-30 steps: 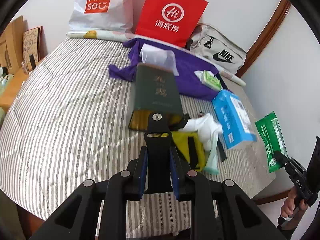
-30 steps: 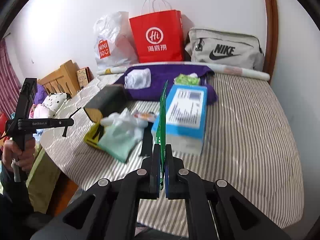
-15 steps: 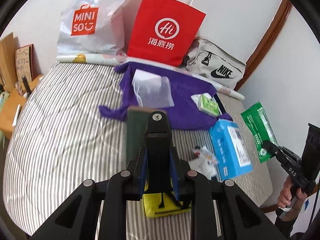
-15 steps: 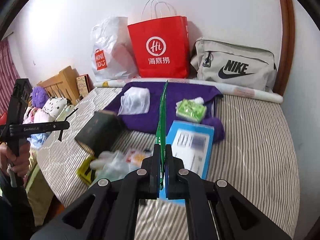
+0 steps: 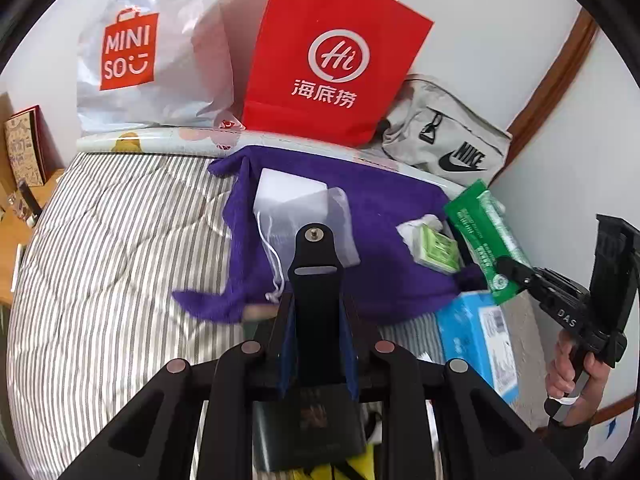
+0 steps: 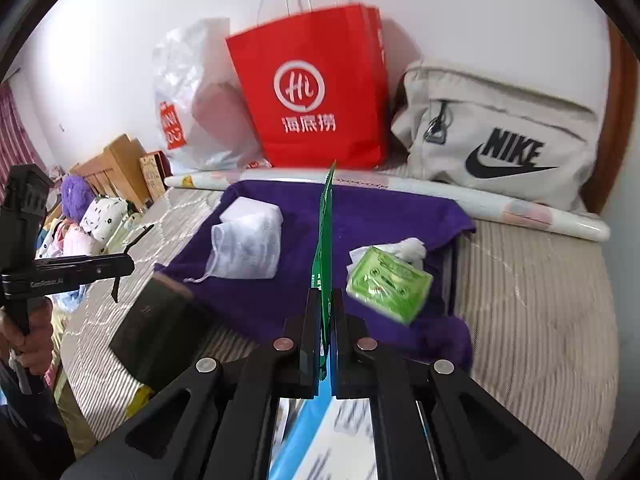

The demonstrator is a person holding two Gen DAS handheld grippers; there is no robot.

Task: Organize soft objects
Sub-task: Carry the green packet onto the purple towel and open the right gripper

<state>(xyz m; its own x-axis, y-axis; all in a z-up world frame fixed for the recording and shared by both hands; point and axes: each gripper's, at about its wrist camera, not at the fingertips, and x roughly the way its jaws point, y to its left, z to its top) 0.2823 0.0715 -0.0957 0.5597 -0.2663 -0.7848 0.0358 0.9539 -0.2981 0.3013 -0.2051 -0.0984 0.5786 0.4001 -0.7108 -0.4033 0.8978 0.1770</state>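
A purple towel lies at the back of the striped bed. On it are a white mesh pouch and a green tissue pack. My right gripper is shut on a flat green packet held edge-on above the towel; the packet also shows in the left wrist view. My left gripper is shut on a black strap-like piece, just above the towel's near edge. A dark green box lies below it.
A red paper bag, a white Miniso plastic bag and a grey Nike bag stand against the wall. A rolled mat lies behind the towel. A blue box sits at the right edge. Wooden furniture stands left.
Both grippers have moved forward toward the purple towel and wall. The dark green box and blue box have slid toward the bottom of both views. Both grips are unchanged.
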